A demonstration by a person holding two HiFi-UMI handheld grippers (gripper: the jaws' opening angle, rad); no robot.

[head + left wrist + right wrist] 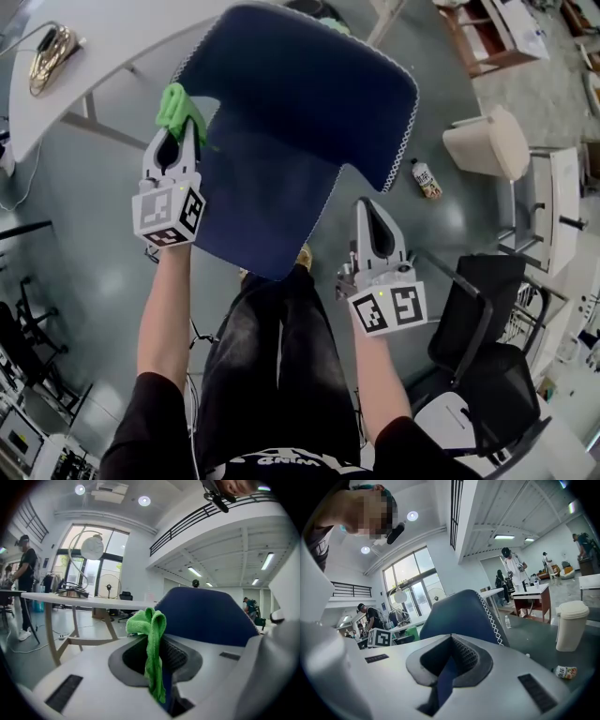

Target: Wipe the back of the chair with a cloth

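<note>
Clamping the cloth (176, 105), the left gripper (183, 127) holds it at the left edge of the blue chair back (300, 94). The right gripper (372, 208) is narrowed to a slit with nothing held, just off the back's right edge. A black chair (487, 328) stands close on the right. Farther out are a bottle (427, 178), a bin (487, 141) and a white table (122, 28).

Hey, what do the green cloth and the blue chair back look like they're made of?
Green cloth: soft, fuzzy and matte, likely microfibre; it droops in limp folds from the left gripper.
Chair back: dark blue matte upholstery fabric, probably over padding, judging by its rounded corners and the white zigzag stitching along its edge.
</note>
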